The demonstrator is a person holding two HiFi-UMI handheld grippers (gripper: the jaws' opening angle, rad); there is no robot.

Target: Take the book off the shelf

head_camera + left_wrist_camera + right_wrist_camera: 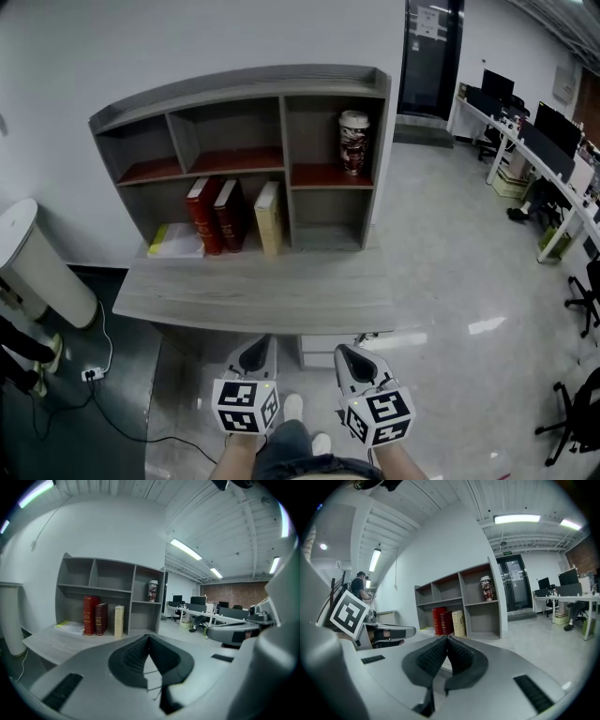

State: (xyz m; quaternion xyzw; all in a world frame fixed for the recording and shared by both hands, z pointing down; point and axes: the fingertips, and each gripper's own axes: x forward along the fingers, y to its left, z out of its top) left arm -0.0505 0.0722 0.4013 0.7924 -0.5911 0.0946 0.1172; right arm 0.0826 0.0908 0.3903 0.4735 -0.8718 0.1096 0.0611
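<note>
**Shelf and table.** The shelf [234, 82] is standing on the table [262, 295] against a white wall. If a book is dragged out hard, the whole unit is at risk of sliding or rocking on the tabletop.

**Books.** Three are standing in the lower middle compartment: a taller red book [201, 216], a darker red book [230, 214] and a cream book [269, 217], which appear to be touching side by side. A flat yellow-and-white stack [176, 242] is lying in the compartment to their left. Nothing is showing which volume is meant. Because the three seem to be propping one another, drawing one out is likely to leave its neighbours tipping over or following it off the edge.

**Claws.** The left claw [254, 352] and the right claw [351, 360] are hovering low, just short of the table's near edge and well apart from the shelf. Each is showing its jaws pressed together with nothing between them. A claw arriving in this state would be pushing a spine deeper rather than gripping it, so opening is needed first.

**Tin.** A patterned tin [353, 141] is sitting in the upper right compartment, well clear of the books, and is running little risk.

**Orientation.** Each upright book is standing with its long axis vertical, its spine facing outward toward the person and its fore-edge pointing toward the back of the shelf.
</note>
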